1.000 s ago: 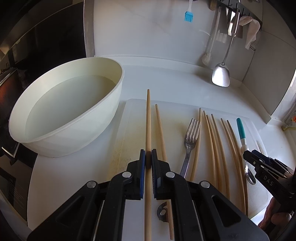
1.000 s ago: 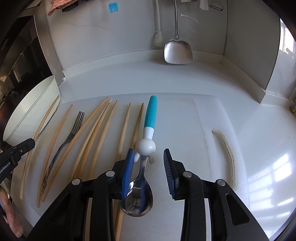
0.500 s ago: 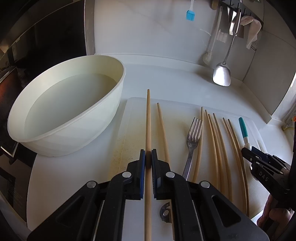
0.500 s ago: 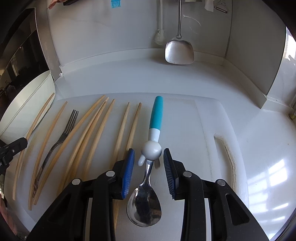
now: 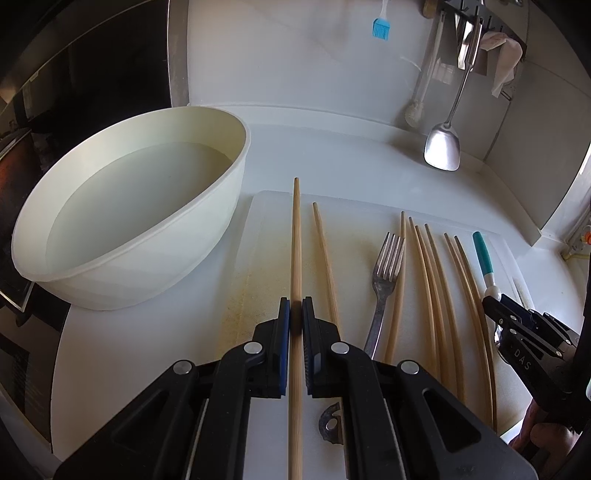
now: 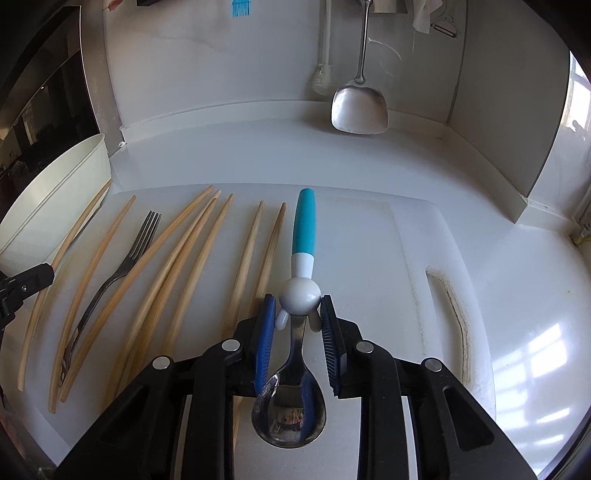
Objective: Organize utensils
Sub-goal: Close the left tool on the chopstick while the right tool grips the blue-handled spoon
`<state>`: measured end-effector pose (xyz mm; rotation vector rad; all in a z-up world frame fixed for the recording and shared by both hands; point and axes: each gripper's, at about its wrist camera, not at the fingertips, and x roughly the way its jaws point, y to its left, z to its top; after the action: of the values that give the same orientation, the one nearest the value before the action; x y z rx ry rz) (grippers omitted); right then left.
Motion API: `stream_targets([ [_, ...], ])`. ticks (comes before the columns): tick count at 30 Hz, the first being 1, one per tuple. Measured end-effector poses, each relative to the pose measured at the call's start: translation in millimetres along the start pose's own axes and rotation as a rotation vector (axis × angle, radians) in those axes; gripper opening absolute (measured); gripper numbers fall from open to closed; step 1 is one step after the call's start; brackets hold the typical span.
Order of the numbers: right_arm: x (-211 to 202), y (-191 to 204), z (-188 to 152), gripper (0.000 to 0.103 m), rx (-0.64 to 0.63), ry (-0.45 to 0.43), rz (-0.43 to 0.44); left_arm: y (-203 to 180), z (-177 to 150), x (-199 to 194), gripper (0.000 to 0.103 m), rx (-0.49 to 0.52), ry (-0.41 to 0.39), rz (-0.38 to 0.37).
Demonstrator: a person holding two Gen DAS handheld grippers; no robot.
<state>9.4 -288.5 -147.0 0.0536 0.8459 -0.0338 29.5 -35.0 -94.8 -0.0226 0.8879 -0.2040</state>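
My left gripper [image 5: 295, 310] is shut on a wooden chopstick [image 5: 296, 236] that points away over the white cutting board [image 5: 354, 210]. Another chopstick [image 5: 325, 254], a metal fork [image 5: 384, 280] and several more chopsticks [image 5: 432, 280] lie on the board to its right. My right gripper [image 6: 297, 306] is open, its jaws on either side of the white ball of a spoon [image 6: 291, 406] with a teal handle [image 6: 304, 225]; the pads [image 6: 266, 325] look close to the ball without clearly touching. The spoon lies on the board, bowl towards me.
A large cream bowl [image 5: 129, 218] stands left of the board. A metal spatula [image 6: 360, 103], a brush [image 6: 323, 74] and a blue silicone brush [image 5: 380, 27] hang on the back wall. The board's handle slot [image 6: 450, 314] is at the right.
My right gripper has moved forward along the spoon and its jaws have narrowed around the white ball. My left gripper keeps hold of the chopstick, nearly still.
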Motion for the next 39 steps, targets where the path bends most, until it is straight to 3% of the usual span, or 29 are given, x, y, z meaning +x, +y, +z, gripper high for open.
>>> stream_targets([
  [17, -12.1, -5.6, -0.4, 0.024, 0.045, -0.052, 0.027, -1.8, 0.7, -2.1, 0.007, -0.001, -0.001, -0.003],
  [28, -6.2, -6.9, -3.8, 0.023, 0.035, 0.018, 0.017, -2.4, 0.1, -2.5, 0.007, -0.001, -0.001, -0.004],
  [39, -20.4, -17.8, 4.7, 0.024, 0.112, -0.023, 0.114, -6.9, -0.8, -5.8, 0.007, -0.001, -0.005, -0.011],
])
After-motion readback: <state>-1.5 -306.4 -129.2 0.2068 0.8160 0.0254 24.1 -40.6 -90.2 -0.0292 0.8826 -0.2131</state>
